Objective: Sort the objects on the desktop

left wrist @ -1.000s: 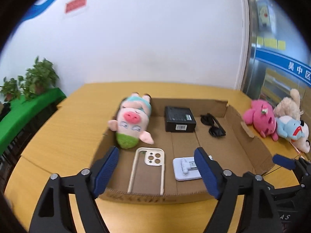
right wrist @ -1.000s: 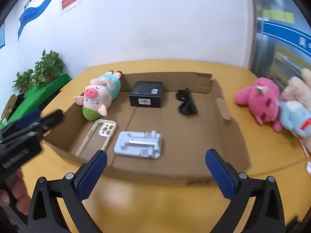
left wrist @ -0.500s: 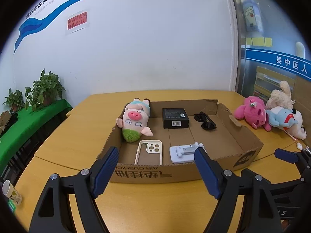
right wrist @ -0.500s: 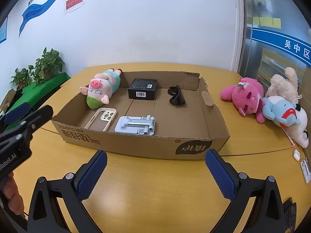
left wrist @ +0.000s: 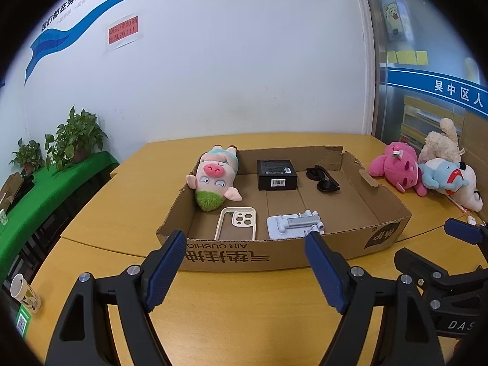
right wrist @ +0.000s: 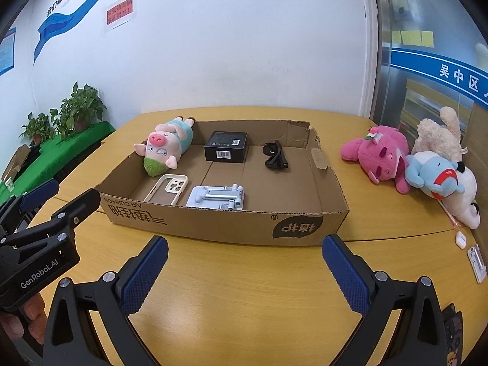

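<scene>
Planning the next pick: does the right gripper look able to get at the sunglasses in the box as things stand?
Probably yes. The right gripper is open and empty, and the sunglasses lie apart from other items; only the cardboard box and its low front wall stand between, so it would go in from above.

Yellow wooden table (right wrist: 244,289) with the items lying directly on it.

Centre of frame: shallow cardboard box (right wrist: 213,222), open-topped, printed lettering on its near wall. Right edge: pink plush toy (right wrist: 381,155), cream plush toy (right wrist: 439,134) and blue-and-white plush toy (right wrist: 442,180), huddled touching, well apart from the box. Lower right: small white earbud case (right wrist: 461,239) and a white stand (right wrist: 477,262). Left-wrist view, lower left: paper cup (left wrist: 24,292) beside a green QR card (left wrist: 22,320).
</scene>
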